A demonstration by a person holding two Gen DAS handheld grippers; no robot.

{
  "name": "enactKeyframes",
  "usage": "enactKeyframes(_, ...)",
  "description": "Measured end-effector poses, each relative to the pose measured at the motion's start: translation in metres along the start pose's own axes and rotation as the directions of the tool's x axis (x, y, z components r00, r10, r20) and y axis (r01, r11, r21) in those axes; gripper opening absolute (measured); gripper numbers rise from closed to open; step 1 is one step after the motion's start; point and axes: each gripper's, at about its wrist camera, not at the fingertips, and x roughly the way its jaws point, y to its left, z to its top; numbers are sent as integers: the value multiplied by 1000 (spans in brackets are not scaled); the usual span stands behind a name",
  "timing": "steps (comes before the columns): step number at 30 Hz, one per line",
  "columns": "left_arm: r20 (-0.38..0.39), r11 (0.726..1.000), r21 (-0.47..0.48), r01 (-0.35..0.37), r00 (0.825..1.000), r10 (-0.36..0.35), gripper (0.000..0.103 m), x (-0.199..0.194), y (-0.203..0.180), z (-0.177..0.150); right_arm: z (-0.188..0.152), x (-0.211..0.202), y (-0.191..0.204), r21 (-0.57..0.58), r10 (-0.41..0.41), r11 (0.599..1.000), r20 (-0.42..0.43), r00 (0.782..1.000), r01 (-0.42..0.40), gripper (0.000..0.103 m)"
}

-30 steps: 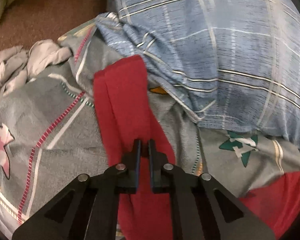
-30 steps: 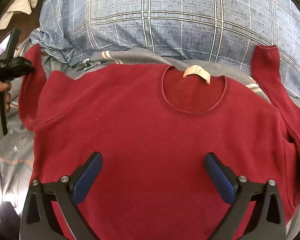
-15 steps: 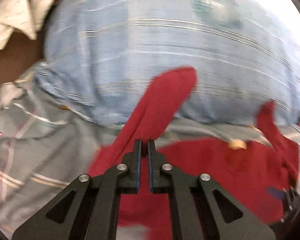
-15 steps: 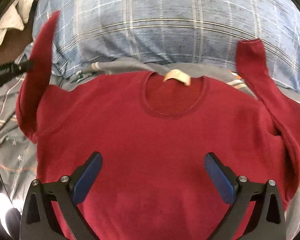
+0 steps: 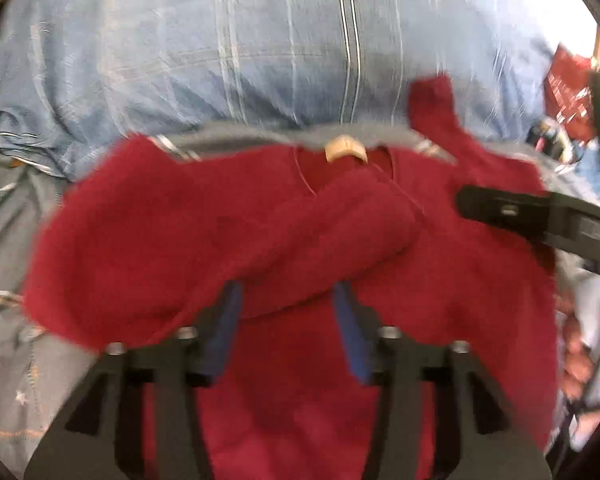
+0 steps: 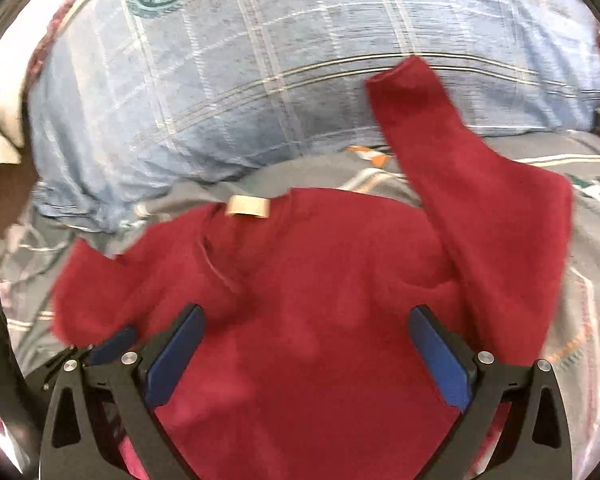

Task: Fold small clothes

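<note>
One sleeve (image 5: 332,232) of the red sweater (image 6: 308,280) lies folded across the chest, below the tan neck label (image 6: 247,205); sweater flat on the grey patterned sheet (image 6: 588,280), against the blue plaid pillow (image 6: 300,60). Left gripper (image 5: 288,300) jaws have just been opening, sleeve draped between them, apparently released, though blur hides contact. Right gripper (image 6: 304,340) jaws spread wide over the chest, empty. Other sleeve (image 6: 480,192) lies outward. Advice: draw the left gripper back low without dragging cloth, then fold the second sleeve to match.
</note>
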Motion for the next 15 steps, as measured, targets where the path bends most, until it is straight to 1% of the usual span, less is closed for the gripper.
enactKeyframes(1, 35, 1000, 8, -27, 999, 26, 62, -12, 6, -3, 1, 2, 3, -7, 31, 1000, 1, 1000, -31, 102)
enactKeyframes(2, 63, 998, 16, -54, 997, 53, 69, -21, 11, -5, 2, 3, 7, -16, 53, 998, 4, 999, -53, 102)
enactKeyframes(3, 106, 995, 25, -96, 990, 93, 74, -34, 21, -9, 1, 7, 12, -28, 61, 998, 3, 998, -60, 102)
enactKeyframes(4, 119, 993, 23, -117, 986, 114, 74, -39, 27, -11, 1, 10, 18, -46, 63, 997, 1, 998, -63, 101)
enactKeyframes(5, 126, 986, 13, -168, 978, 165, 74, -43, 41, -14, 1, 13, 25, -70, 68, 995, -2, 998, -68, 101)
enactKeyframes(7, 110, 974, -9, -227, 968, 227, 74, -42, 61, -19, 0, 22, 39, -122, 73, 990, -15, 997, -74, 100)
enactKeyframes(8, 103, 970, -22, -242, 965, 243, 74, -43, 69, -22, -1, 26, 46, -148, 78, 986, -27, 997, -81, 98)
enactKeyframes(9, 81, 963, -60, -264, 960, 269, 74, -41, 84, -25, -2, 31, 53, -180, 87, 979, -39, 995, -93, 89)
enactKeyframes(10, 69, 960, -84, -268, 959, 274, 74, -41, 93, -27, -4, 37, 61, -219, 96, 970, -54, 994, -106, 80)
enactKeyframes(11, 52, 956, -134, -262, 961, 271, 74, -42, 107, -29, -7, 43, 69, -263, 99, 958, -64, 993, -113, 49)
enactKeyframes(12, 46, 952, -169, -254, 963, 265, 74, -46, 116, -34, -10, 48, 76, -313, 88, 944, -70, 994, -106, 13)
enactKeyframes(13, 44, 948, -193, -253, 963, 266, 74, -49, 121, -36, -10, 52, 82, -354, 78, 930, -79, 994, -101, 9)
enactKeyframes(15, 56, 937, -233, -259, 959, 279, 74, -56, 130, -36, -7, 43, 85, -379, 91, 919, -68, 994, -110, 9)
